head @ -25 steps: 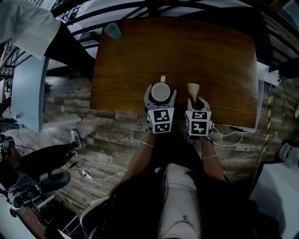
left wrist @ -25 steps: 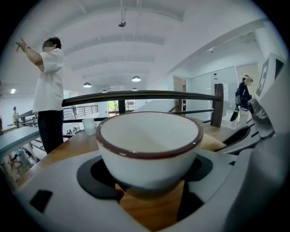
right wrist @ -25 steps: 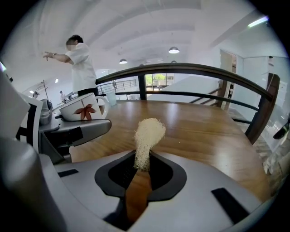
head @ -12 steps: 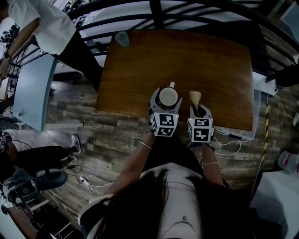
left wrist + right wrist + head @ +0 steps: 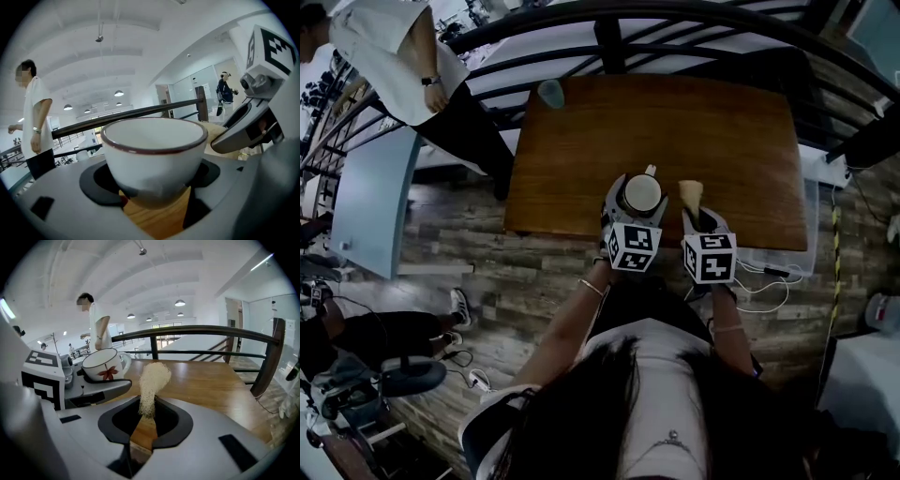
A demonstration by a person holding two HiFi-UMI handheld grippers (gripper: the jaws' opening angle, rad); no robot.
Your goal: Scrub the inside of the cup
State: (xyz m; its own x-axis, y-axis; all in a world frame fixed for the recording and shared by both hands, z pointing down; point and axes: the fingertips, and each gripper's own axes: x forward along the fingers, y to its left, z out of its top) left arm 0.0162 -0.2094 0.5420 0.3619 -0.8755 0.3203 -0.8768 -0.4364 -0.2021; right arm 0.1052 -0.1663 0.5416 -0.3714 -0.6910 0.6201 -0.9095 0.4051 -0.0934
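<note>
Over the wooden tabletop's near edge, the white cup is gripped upright in the left gripper's wide-set fingers and a loofah scrubber is pinched in the right gripper's fingers just beside it; scrubbing appears not yet begun, so the scrubber must be lowered inside.

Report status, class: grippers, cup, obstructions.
Left gripper shut on cup. Right gripper shut on loofah scrubber. Scrubber not yet in cup; nothing between them.
</note>
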